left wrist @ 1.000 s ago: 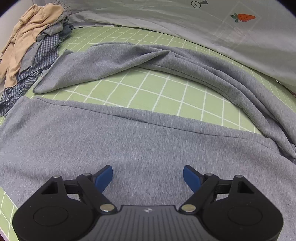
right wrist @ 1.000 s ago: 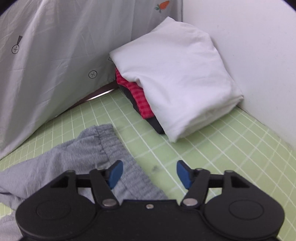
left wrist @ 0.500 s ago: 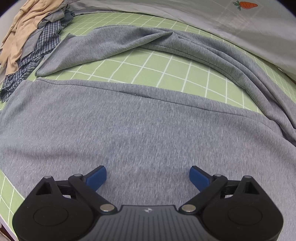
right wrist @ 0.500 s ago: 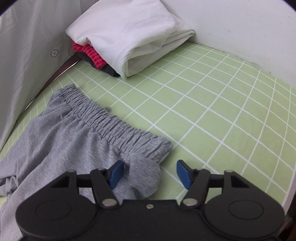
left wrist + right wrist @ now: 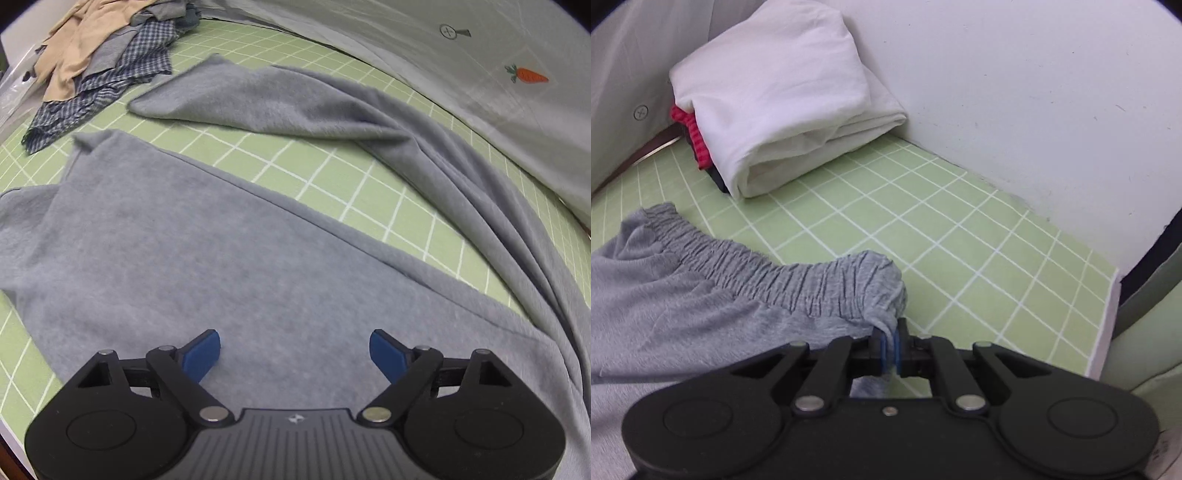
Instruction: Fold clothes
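Early stage: grey pants lie unfolded, legs splayed beside the folded stack. Right gripper pinches their waistband; left gripper jaws wide, empty, over one leg.

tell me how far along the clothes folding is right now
Done: a folded stack sits by the wall. In hand: the right tool is shut on the grey pants at the waistband corner; the left tool is open above a spread leg. Left: folding the pants, plus the unfolded pile.
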